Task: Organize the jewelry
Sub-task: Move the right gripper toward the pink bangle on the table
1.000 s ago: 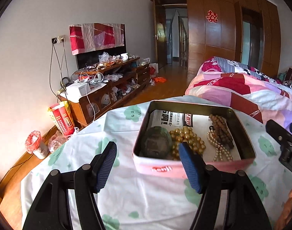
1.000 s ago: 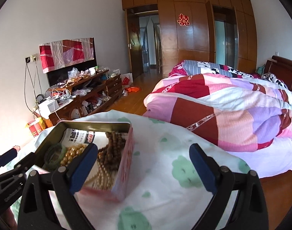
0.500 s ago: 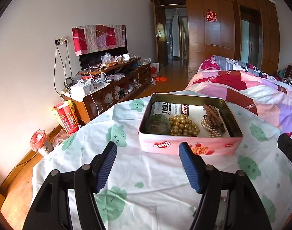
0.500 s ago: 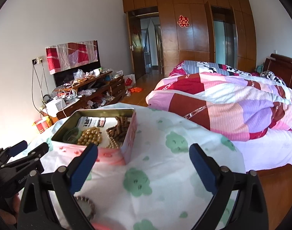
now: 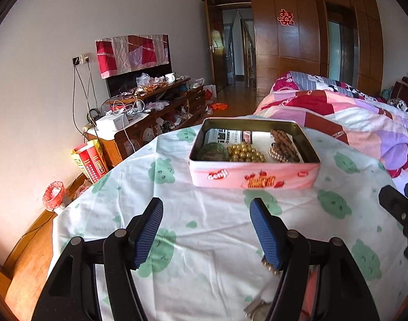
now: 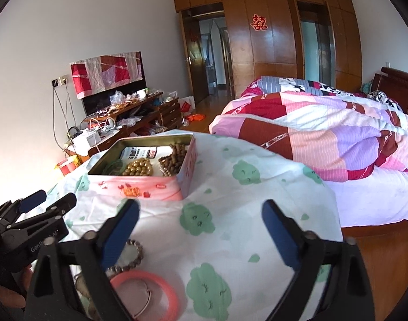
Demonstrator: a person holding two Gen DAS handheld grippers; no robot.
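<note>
A pink tin (image 5: 284, 178) stands open on the white, green-spotted cloth (image 5: 177, 187). It holds a green bangle (image 5: 213, 153), gold beads (image 5: 245, 154) and brown bead strings (image 5: 283, 147). My left gripper (image 5: 204, 230) hangs open short of the tin, nothing between its fingers. My right gripper (image 6: 200, 230) is to the right of the tin (image 6: 150, 186); its jaws are closing on nothing. By its left finger lie a beaded bracelet (image 6: 134, 254), a pink bangle (image 6: 153, 291) and a thin metal ring (image 6: 146, 302), partly hidden by the finger.
A bed with a patchwork quilt (image 6: 324, 133) lies close on the right of the table. A cluttered low cabinet (image 5: 150, 107) runs along the left wall, with a red-lined bin (image 5: 54, 195) on the floor. The cloth drops off at the table's rounded edge.
Both grippers have drawn back from the tin, which now looks smaller and farther. Loose bracelets have come into view beside the right gripper. The right jaws have narrowed a little.
</note>
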